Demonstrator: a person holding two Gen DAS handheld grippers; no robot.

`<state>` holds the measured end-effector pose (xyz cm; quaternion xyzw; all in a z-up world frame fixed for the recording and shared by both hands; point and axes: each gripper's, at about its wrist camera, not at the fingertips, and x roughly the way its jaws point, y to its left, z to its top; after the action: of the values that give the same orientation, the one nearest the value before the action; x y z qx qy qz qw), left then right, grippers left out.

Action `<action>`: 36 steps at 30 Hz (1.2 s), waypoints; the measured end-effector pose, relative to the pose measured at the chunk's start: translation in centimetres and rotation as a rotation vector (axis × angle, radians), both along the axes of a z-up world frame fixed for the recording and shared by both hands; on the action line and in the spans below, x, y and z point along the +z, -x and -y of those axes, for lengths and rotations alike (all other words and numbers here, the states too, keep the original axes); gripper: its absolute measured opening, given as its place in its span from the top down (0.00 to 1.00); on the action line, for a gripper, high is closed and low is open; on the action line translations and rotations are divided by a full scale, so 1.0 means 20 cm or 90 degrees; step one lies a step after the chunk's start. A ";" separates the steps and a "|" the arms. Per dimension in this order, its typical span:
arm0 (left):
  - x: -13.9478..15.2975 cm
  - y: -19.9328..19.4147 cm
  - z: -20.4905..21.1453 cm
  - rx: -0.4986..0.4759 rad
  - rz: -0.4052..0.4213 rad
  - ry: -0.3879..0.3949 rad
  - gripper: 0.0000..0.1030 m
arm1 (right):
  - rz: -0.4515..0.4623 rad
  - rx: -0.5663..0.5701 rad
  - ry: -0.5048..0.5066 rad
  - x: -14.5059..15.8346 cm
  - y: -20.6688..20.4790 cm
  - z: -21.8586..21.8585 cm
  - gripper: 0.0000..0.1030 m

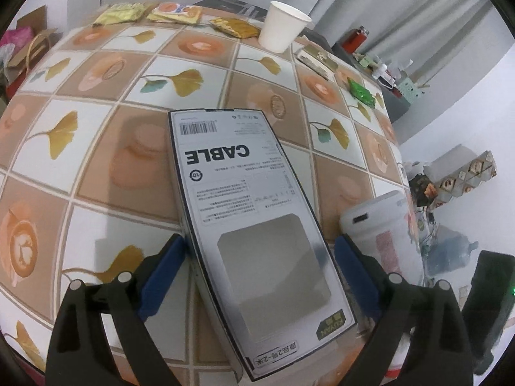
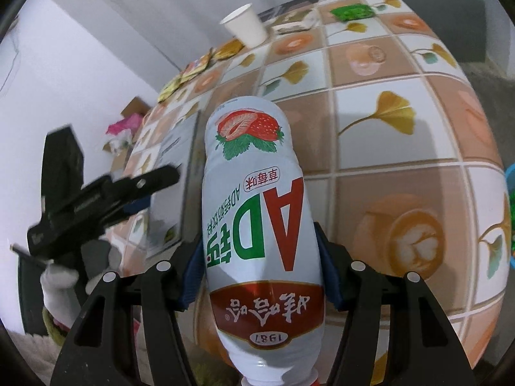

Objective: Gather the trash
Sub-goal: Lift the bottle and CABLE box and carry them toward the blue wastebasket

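The left gripper (image 1: 259, 268) stands wide, released, its blue pads (image 1: 162, 271) on either side of a flat white cardboard cable box (image 1: 244, 212) lying on the tiled-pattern tabletop (image 1: 96, 148) near its front edge. The right gripper (image 2: 260, 265) clamps a white plastic strawberry-milk bottle (image 2: 260, 212). A white paper cup (image 1: 283, 25) stands by the far edge.

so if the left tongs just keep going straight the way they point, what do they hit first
Most likely the flat white cardboard cable box, which already lies between the open left tongs. The left blue pad looks to be at its edge, the right one clear. Under it is the tiled-pattern tablecloth; depth is hard to judge.
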<state>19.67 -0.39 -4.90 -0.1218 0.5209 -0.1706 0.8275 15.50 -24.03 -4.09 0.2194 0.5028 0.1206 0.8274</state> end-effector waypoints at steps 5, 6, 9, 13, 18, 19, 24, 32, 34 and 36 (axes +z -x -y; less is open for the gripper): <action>0.03 -0.02 0.02 0.001 0.015 -0.015 0.11 | -0.002 0.025 0.002 0.00 0.03 -0.06 0.45; 0.03 -0.02 0.02 0.003 0.016 -0.014 0.11 | -0.004 0.033 0.001 0.00 0.04 -0.07 0.45; 0.03 -0.03 0.00 0.016 0.017 -0.018 0.11 | -0.007 0.053 0.005 0.00 0.06 -0.12 0.46; 0.03 -0.04 -0.03 0.032 0.015 -0.018 0.11 | -0.014 0.079 -0.028 -0.01 0.09 -0.13 0.46; 0.05 -0.02 -0.04 0.022 0.024 -0.026 0.11 | -0.006 0.013 -0.014 0.01 0.11 0.00 0.46; 0.06 -0.01 -0.03 0.012 0.028 -0.032 0.11 | -0.005 -0.002 -0.010 0.01 0.11 0.03 0.46; 0.05 0.05 0.04 -0.038 0.039 -0.071 0.11 | -0.008 -0.054 -0.011 0.00 0.13 0.16 0.45; 0.00 0.08 0.10 -0.055 0.033 -0.121 0.10 | -0.003 -0.061 0.004 0.00 0.12 0.12 0.45; -0.01 0.08 0.10 -0.057 0.036 -0.124 0.10 | -0.002 -0.065 0.008 0.00 0.12 0.12 0.45; -0.01 0.09 0.11 -0.062 0.044 -0.135 0.10 | -0.001 -0.070 0.013 0.00 0.14 0.13 0.45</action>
<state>17.96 -2.60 -5.10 -0.0018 0.5123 -0.1586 0.8440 12.71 -26.64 -4.02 0.2382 0.4919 0.0694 0.8346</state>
